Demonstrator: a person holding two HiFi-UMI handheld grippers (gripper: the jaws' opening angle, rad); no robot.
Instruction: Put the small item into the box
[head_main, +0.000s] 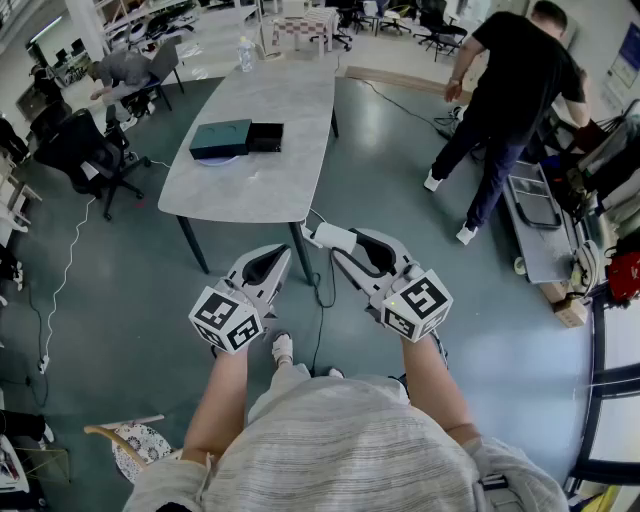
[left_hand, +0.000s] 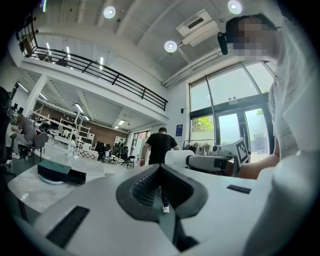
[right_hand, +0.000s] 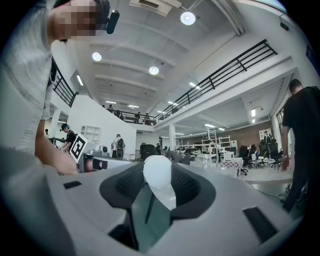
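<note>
While both grippers are held level over the grey floor, the task's things sit well apart. Right gripper (head_main: 350, 247): jaws closed on the small item (head_main: 333, 237), a white rounded piece pinched at the jaw tips. The right gripper view shows it wedged between the dark ribbed pads (right_hand: 187, 187) and bulging above them. Left gripper (head_main: 282, 254): jaws drawn together at the tips, nothing between them. Only floor and a far person's legs show through the hollow of its pads. The two grippers are side by side, near each other but not touching, both pointing toward the tabletop (head_main: 262, 195).

Box (head_main: 220, 138): dark teal, lying on the far half of the grey tabletop on a pale round disc (head_main: 212, 160). A flat black piece (head_main: 266, 137) lies just beside it on the right; can't tell whether they touch. The box is well away from both grippers and from the small item.

Another person (head_main: 515, 75) in a black top is at the right of the room. A black office chair (head_main: 85, 150) stands left of the tabletop. A dark cable (head_main: 319, 335) runs on the floor below the grippers.
</note>
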